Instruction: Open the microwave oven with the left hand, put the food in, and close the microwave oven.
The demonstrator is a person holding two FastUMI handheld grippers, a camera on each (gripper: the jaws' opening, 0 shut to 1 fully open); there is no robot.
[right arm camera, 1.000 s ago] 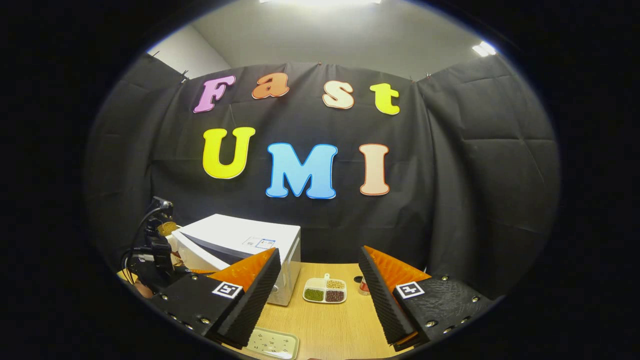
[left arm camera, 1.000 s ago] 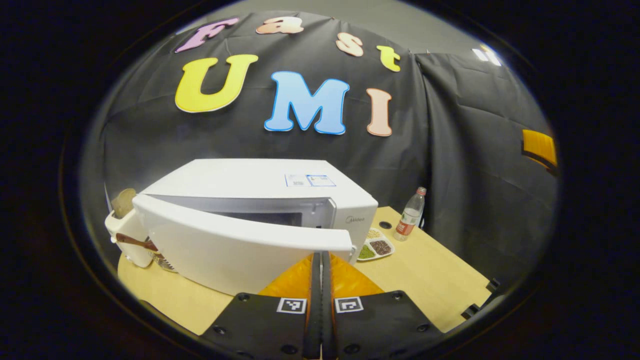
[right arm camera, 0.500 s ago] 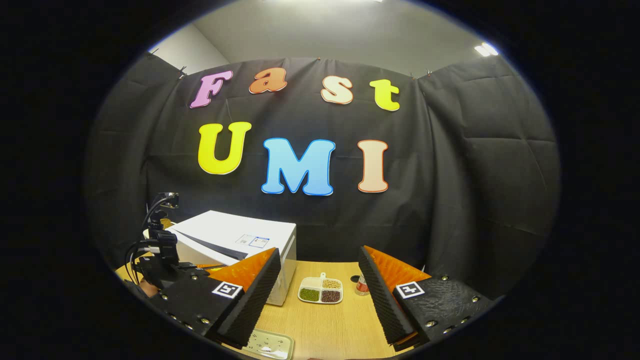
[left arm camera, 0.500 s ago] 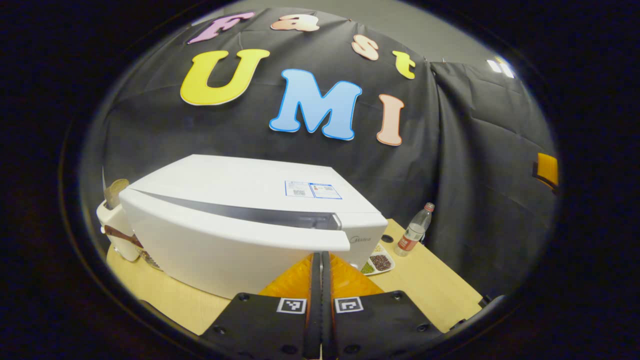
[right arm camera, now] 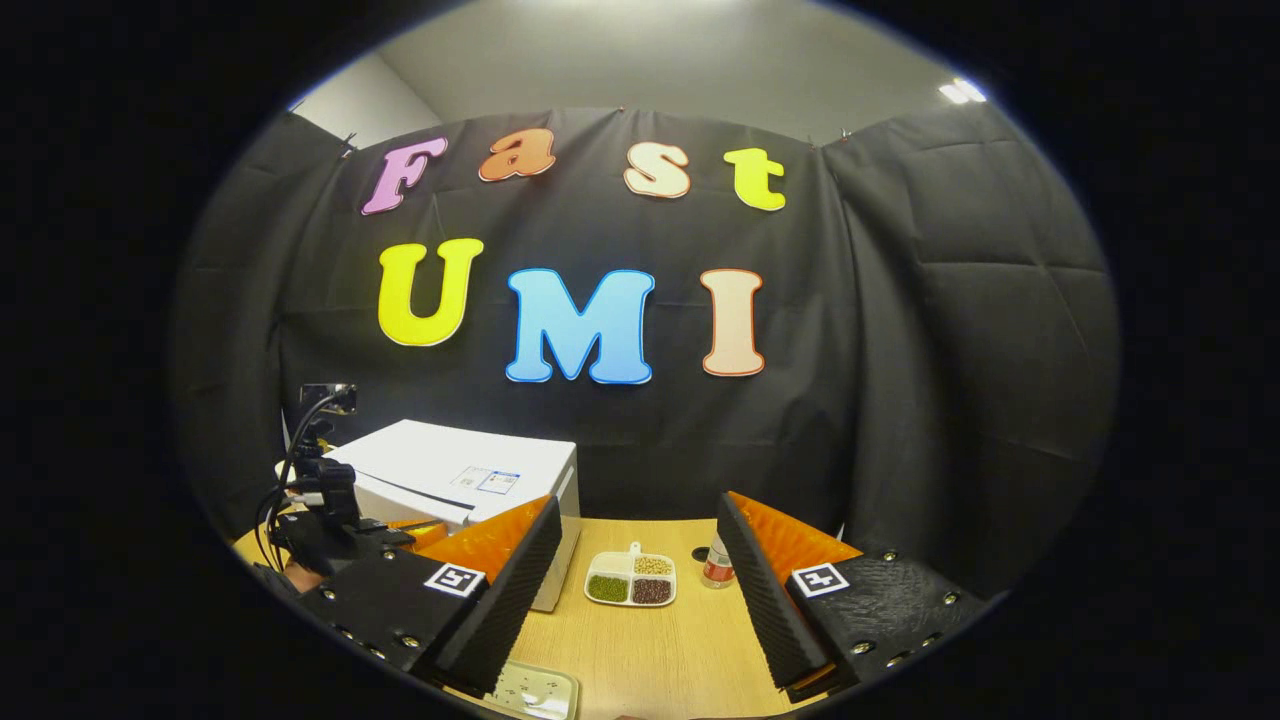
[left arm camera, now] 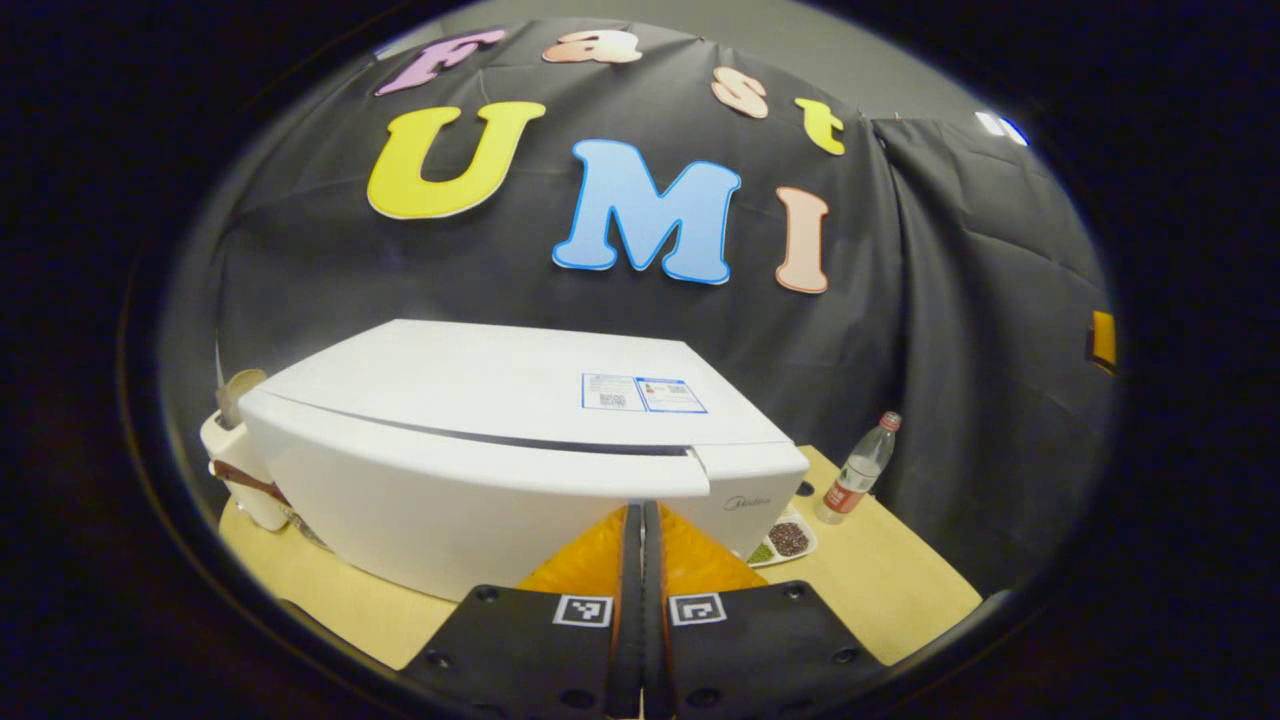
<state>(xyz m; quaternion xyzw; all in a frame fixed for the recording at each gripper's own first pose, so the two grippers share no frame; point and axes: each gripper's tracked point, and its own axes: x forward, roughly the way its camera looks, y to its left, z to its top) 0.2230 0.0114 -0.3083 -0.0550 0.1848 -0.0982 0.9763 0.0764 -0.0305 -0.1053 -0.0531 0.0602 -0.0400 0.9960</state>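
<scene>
Pressing its closed fingers against the front of the microwave oven [left arm camera: 480,440], the left gripper [left arm camera: 641,520] sits low and centred at the door's [left arm camera: 450,500] right end, the two fingers flat together with nothing between them. The white door lies nearly flush with the oven body, only a thin dark seam showing along its top edge. The oven stands on a light wooden table [left arm camera: 880,590]. To its right, a divided dish [left arm camera: 785,540] of beans and grains lies just beside the oven's corner, and a clear bottle [left arm camera: 860,470] with a red label stands upright farther back near the black cloth. A pale container [left arm camera: 235,470] sits behind the oven's left end.

In the right gripper view, the right gripper [right arm camera: 635,580] hangs above the table with its fingers spread wide, holding nothing, well apart from the oven [right arm camera: 460,475]. The dish [right arm camera: 630,582] and bottle [right arm camera: 713,565] appear between its fingers, and the left gripper [right arm camera: 330,520] with its cables shows at the oven's front. A white tray [right arm camera: 535,692] lies at the near table edge.
</scene>
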